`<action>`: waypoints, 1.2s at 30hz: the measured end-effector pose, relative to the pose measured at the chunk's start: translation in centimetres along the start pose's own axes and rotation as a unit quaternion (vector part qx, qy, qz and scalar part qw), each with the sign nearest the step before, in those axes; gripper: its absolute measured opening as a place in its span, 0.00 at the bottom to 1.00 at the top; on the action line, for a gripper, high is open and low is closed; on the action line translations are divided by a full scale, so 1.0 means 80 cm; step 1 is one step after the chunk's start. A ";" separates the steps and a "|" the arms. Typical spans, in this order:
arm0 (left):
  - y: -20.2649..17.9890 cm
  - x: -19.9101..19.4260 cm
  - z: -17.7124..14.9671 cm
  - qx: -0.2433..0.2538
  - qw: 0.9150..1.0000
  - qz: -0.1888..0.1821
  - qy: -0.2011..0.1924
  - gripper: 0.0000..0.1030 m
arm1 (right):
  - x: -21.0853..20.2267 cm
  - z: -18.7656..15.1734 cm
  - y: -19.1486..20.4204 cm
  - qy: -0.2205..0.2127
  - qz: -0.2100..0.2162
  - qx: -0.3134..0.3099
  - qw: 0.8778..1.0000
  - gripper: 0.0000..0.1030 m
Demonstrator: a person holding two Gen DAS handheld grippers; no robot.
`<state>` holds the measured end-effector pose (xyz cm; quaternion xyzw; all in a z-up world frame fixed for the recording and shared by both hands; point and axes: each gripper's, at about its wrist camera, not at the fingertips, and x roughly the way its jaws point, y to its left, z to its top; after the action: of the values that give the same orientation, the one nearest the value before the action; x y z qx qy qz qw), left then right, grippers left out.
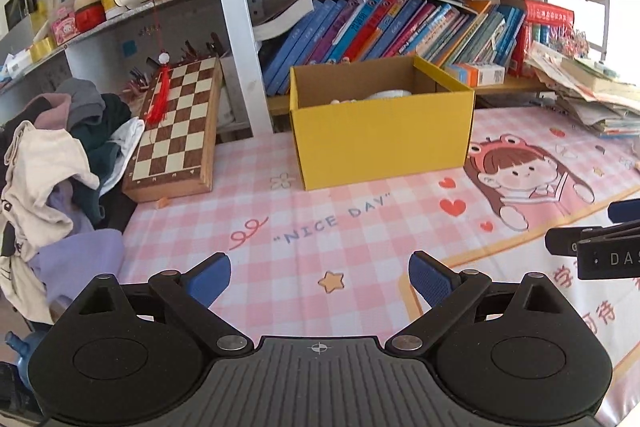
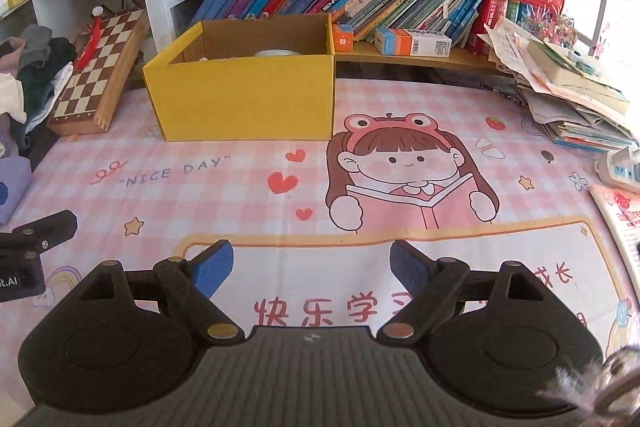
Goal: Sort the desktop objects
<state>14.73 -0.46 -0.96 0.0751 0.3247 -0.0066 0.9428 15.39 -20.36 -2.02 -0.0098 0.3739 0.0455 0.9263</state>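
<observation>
- The left gripper [image 1: 320, 277] is hanging with its jaws spread wide and nothing between the blue pads; only the pink checked desk mat [image 1: 360, 239] is lying under them
- The right gripper [image 2: 312, 267] is likewise standing with jaws spread and empty, pointing down over the mat's printed panel
- Straight ahead of both jaw pairs, well apart from them, the yellow box [image 1: 380, 135] is sitting open-topped, with something pale [image 1: 390, 94] showing inside, too hidden to name
- Off to the left of the jaws, a chessboard [image 1: 176, 127] is leaning beside a heap of clothes [image 1: 60, 163]; to the right, a stack of papers [image 2: 572, 95] is piling up
- Judging by this, the hands are between picks; the next move is calling for choosing a loose item off to one side and reaching for it with open jaws
</observation>
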 end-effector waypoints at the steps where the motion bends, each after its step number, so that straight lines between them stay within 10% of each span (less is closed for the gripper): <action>1: 0.000 -0.001 -0.002 0.000 1.000 0.001 0.000 0.95 | -0.002 -0.002 0.002 -0.005 -0.004 -0.002 1.000 0.84; 36: 0.002 -0.014 -0.042 -0.041 0.999 0.023 0.016 0.95 | -0.027 -0.047 0.029 -0.018 -0.018 0.005 1.000 0.98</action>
<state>11.82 0.14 -2.87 0.0435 0.3377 0.0293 0.9398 11.04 -18.38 -3.23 -0.0113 0.3570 0.0274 0.9337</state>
